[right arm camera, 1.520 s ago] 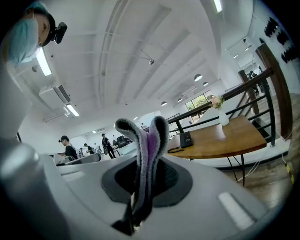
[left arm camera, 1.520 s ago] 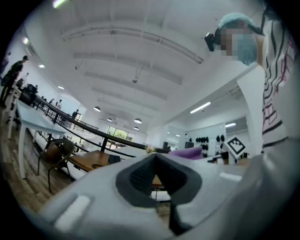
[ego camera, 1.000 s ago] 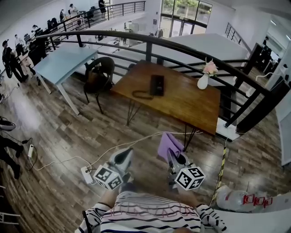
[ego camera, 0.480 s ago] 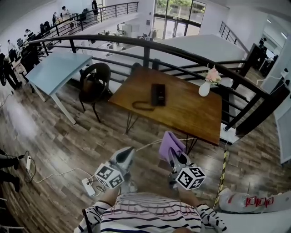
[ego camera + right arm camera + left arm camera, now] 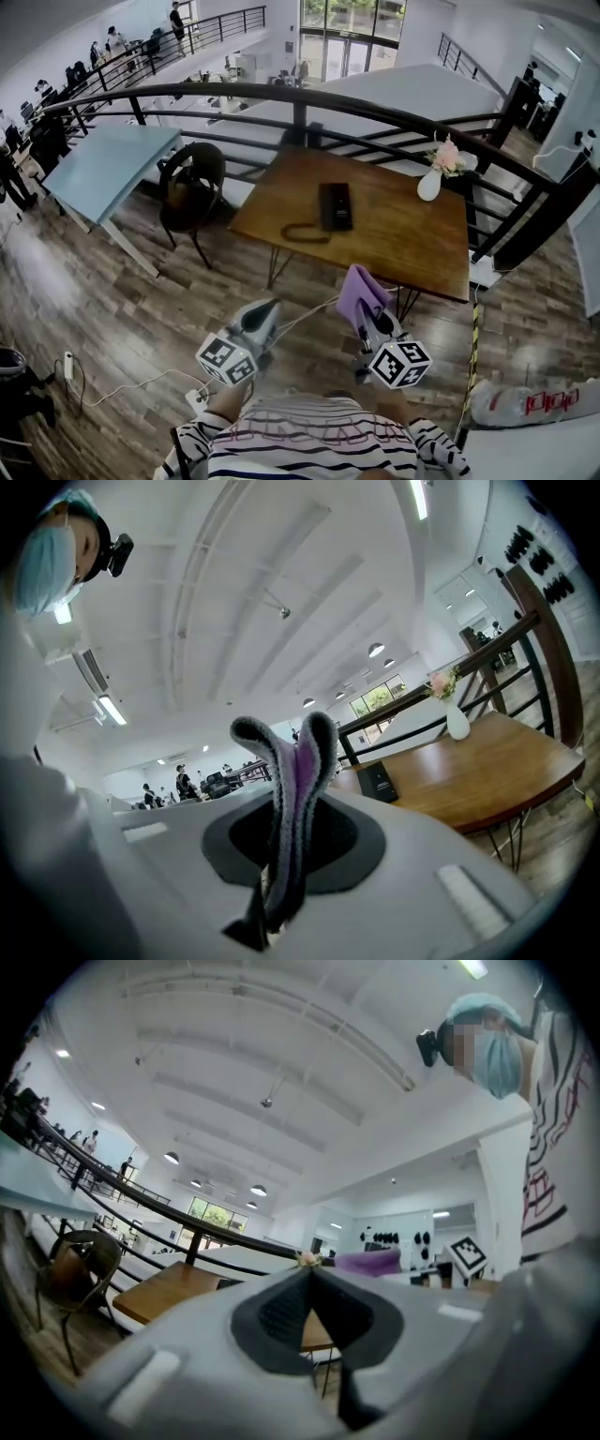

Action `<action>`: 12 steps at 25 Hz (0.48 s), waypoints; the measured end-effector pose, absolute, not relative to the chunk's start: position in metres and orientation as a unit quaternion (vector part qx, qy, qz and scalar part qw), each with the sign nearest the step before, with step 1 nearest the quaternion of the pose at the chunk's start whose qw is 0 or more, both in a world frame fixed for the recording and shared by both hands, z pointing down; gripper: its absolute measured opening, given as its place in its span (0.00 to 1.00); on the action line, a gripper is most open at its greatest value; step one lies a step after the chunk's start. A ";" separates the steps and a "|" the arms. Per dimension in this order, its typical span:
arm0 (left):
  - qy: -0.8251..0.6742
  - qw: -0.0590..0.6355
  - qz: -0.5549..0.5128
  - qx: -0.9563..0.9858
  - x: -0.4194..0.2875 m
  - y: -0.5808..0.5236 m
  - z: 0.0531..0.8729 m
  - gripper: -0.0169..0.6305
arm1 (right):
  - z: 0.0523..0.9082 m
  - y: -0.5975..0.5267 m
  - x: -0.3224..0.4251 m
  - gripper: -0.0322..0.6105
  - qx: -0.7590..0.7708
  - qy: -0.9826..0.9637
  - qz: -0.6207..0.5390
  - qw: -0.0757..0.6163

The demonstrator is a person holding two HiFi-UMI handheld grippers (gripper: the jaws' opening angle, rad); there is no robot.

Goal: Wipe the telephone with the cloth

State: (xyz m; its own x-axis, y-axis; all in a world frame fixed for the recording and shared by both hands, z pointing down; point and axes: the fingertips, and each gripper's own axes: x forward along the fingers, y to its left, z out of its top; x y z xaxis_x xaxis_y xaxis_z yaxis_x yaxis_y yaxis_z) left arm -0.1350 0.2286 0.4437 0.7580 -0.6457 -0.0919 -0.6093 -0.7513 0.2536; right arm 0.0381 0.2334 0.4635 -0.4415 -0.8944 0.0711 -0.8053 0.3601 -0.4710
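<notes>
A black telephone (image 5: 336, 205) with a coiled cord lies on the brown wooden table (image 5: 412, 248) ahead; the right gripper view shows the telephone (image 5: 379, 782) small and far. My right gripper (image 5: 364, 316) is shut on a purple cloth (image 5: 358, 290), which stands up between its jaws, the cloth (image 5: 292, 789) filling that gripper's own view. My left gripper (image 5: 262, 318) is shut with nothing in it, its jaws (image 5: 310, 1279) pressed together. Both are held close to my body, short of the table's near edge.
A white vase (image 5: 430, 184) with pink flowers stands at the table's far right. A black curved railing (image 5: 281, 94) runs behind it. A dark chair (image 5: 187, 183) and a light blue table (image 5: 98, 159) stand at left. White cables and a power strip (image 5: 199, 398) lie on the wooden floor.
The view has shifted: the table and telephone now sit slightly closer and further right. Both grippers keep their pose and the cloth stays held.
</notes>
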 end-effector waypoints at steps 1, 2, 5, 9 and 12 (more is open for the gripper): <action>-0.336 0.106 -0.087 0.932 -0.138 0.223 0.445 0.03 | 0.465 0.228 0.035 0.11 -0.521 0.817 -0.226 0.099; -0.336 0.108 -0.087 0.932 -0.141 0.217 0.446 0.03 | 0.466 0.224 0.034 0.11 -0.523 0.815 -0.228 0.099; -0.331 0.120 -0.087 0.932 -0.136 0.203 0.453 0.03 | 0.473 0.210 0.037 0.11 -0.528 0.811 -0.234 0.093; -0.335 0.133 -0.084 0.929 -0.123 0.182 0.465 0.03 | 0.480 0.188 0.051 0.11 -0.526 0.810 -0.243 0.091; -0.343 0.138 -0.088 0.925 -0.108 0.164 0.464 0.03 | 0.481 0.169 0.065 0.11 -0.519 0.814 -0.247 0.084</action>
State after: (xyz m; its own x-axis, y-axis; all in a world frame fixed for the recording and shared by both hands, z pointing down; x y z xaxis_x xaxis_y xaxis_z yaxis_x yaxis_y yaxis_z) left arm -0.1079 0.1642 0.4642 0.7487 -0.6594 -0.0685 -0.6105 -0.7260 0.3167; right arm 0.0647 0.1687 0.4806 -0.4474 -0.8864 0.1185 -0.8031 0.3399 -0.4895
